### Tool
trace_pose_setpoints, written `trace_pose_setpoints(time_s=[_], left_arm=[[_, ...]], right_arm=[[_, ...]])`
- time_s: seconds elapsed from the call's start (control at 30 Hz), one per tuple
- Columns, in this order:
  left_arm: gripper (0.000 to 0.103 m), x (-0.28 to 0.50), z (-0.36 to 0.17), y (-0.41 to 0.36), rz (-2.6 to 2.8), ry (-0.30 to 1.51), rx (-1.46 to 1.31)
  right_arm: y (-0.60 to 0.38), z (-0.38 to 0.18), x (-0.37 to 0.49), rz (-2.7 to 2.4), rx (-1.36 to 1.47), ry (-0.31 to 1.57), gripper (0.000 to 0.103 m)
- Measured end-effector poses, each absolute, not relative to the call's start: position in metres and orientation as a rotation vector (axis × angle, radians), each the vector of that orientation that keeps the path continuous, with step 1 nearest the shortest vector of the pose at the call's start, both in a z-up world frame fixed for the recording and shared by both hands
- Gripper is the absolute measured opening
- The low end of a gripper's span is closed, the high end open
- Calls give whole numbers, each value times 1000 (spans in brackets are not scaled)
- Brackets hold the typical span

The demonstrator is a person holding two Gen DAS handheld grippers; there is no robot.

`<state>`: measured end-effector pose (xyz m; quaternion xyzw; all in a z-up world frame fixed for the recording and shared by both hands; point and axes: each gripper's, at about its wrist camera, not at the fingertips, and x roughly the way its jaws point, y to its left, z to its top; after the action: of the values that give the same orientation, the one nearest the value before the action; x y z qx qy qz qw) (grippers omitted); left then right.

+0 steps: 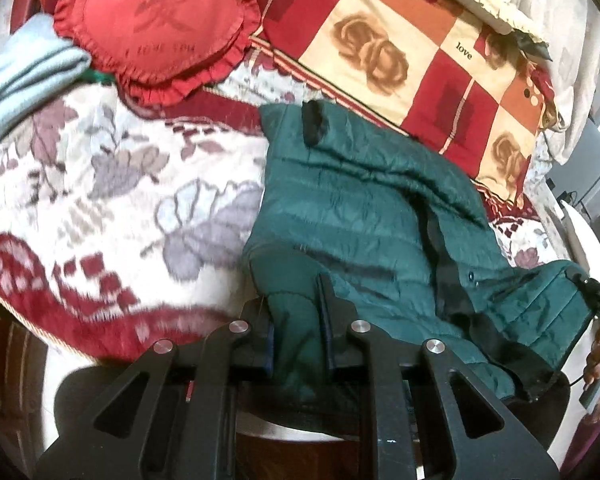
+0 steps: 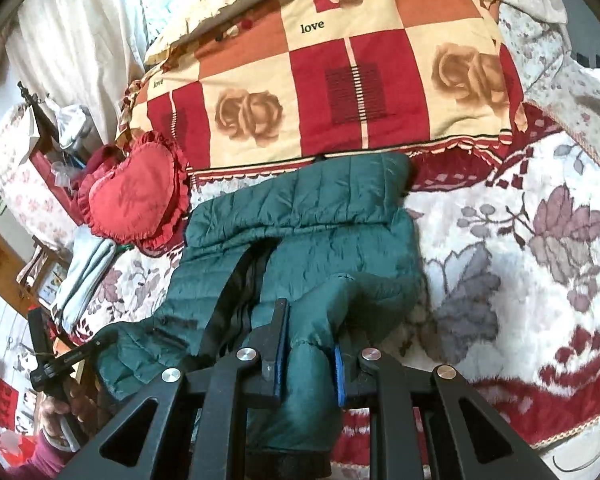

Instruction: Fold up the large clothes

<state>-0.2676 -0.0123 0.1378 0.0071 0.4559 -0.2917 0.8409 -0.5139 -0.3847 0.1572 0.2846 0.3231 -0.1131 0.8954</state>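
Writing: "love" printed on the checked rose quilt (image 1: 400,52), upper right of the left wrist view; faint lettering on the red heart cushion (image 1: 156,28) cannot be read.
Jacket place: green quilted jacket (image 1: 360,208) lies on the floral blanket (image 1: 100,184), centre of both views.
Jacket axis: long axis runs from the grippers at frame bottom up toward the quilt.
Left gripper (image 1: 298,328): jaws clamped on a jacket fold.
Right gripper (image 2: 310,354): jaws clamped on a jacket fold.
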Motion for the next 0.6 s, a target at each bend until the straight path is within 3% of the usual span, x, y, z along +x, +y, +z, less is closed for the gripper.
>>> trace_pose_setpoints(time_s=[0.6], left_arm=[[16, -247, 155, -30, -600, 922, 13]], right_arm=[[-408, 157, -508, -256, 616, 651, 17]])
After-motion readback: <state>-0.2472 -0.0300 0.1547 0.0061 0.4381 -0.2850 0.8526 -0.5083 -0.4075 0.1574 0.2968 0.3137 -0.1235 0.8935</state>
